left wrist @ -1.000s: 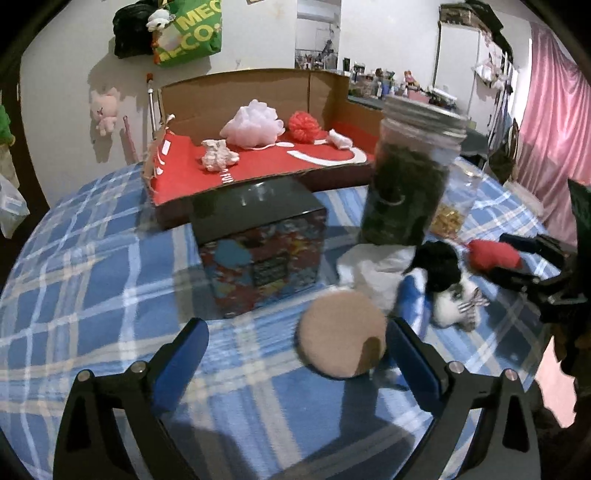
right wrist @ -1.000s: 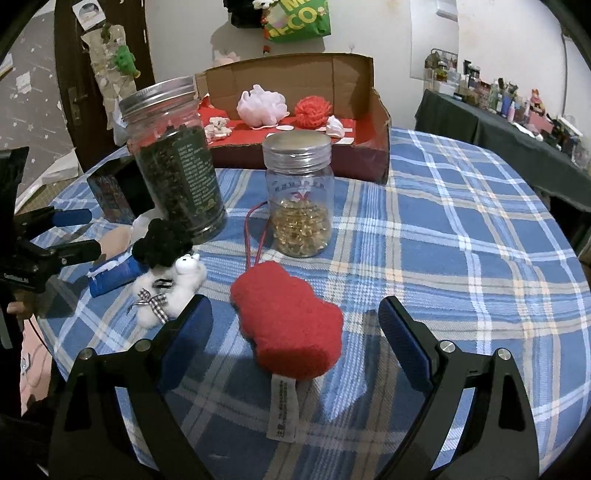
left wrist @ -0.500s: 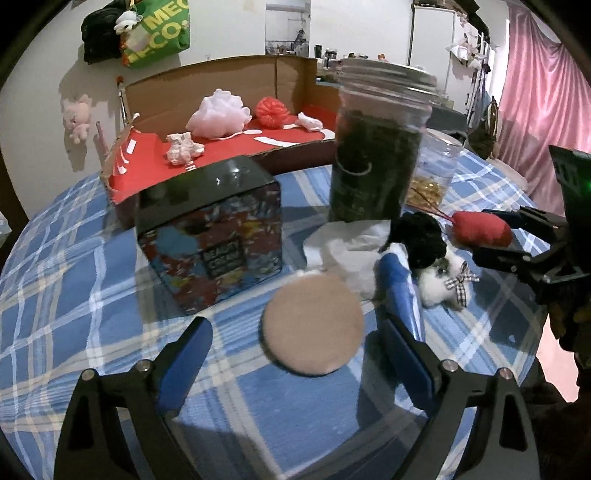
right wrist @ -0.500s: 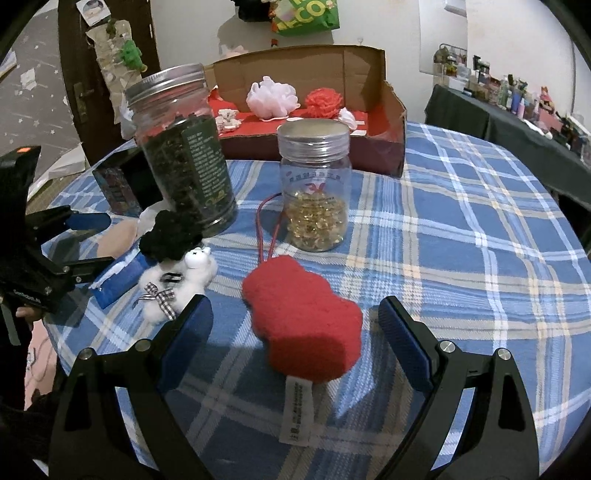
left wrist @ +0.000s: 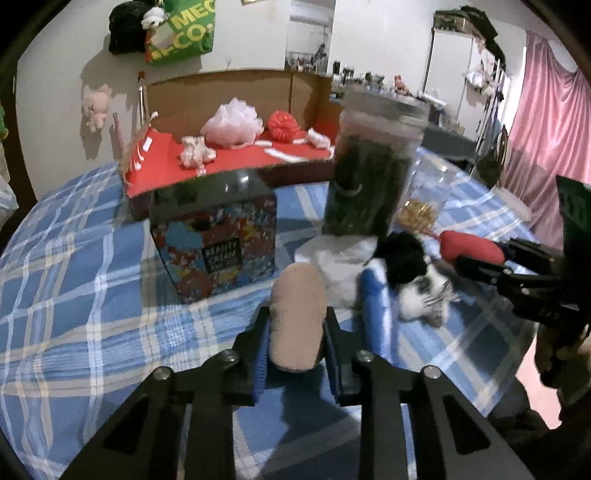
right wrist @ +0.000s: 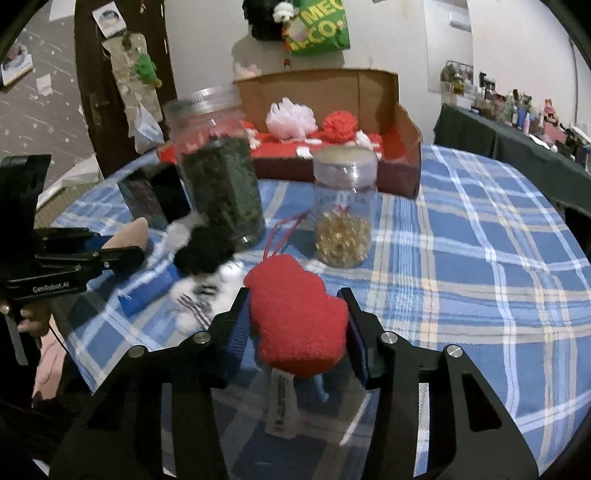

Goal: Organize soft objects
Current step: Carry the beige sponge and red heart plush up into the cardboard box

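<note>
Tan and felt-like, a round soft pad is now pinched on edge between the closed blue fingers of the left gripper, lifted a little off the blue plaid tablecloth; half a second ago it lay flat on the cloth with those fingers spread wide around it. A red plush toy is likewise squeezed between the pads of the right gripper, where a moment ago that gripper stood open on either side of it; a white sewn-in tag hangs below, its print too small to read. Both grasps having just closed, I judge the picking step done and the carry next, probably to the open cardboard box at the far side of the table, whose red floor already holds a pale pink mesh pouf, a red pouf and small white soft pieces. Left behind on the cloth, near the held items, are a black-and-white plush toy and a blue cloth roll. Readable writing: a colourful box says "BEAUTY CREAM"; the left gripper's body, seen from the right camera, reads "GenRobot.AI"; a green bag on the wall shows partial letters, "MEG" and "CO". A tall jar of dark leaves and a smaller jar of golden capsules stand between grippers and box.
</note>
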Tool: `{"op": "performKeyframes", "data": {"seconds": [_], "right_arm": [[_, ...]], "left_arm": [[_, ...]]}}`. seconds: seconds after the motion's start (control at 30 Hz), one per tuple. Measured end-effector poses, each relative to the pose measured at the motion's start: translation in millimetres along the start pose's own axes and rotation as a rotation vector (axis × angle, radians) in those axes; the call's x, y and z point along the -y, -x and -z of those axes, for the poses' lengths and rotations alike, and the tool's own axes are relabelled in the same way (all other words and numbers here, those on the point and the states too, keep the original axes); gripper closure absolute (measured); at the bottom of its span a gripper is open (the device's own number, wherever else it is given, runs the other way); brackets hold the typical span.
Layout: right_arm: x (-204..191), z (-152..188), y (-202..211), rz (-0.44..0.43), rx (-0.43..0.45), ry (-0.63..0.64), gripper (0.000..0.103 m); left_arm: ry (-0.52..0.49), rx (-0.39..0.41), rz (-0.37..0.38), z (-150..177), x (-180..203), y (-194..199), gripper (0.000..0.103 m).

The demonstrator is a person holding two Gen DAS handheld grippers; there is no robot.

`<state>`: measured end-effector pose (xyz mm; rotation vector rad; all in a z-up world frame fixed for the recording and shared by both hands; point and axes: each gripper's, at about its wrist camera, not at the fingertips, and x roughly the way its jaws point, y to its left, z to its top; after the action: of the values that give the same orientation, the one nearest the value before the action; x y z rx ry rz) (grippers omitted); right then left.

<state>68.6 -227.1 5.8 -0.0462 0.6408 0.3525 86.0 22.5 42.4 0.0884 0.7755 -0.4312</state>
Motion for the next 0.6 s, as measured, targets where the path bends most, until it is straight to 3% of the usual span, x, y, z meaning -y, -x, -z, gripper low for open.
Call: {"op": "performKeyframes", "data": {"seconds": [0.6], "right_arm": [[12.8,-5.1,7.1,-0.05,0.008,-0.076,0.059]], "left_arm": [[0.034,0.007,-0.01,-0.6,-7.4,8.6,0.078]]}}
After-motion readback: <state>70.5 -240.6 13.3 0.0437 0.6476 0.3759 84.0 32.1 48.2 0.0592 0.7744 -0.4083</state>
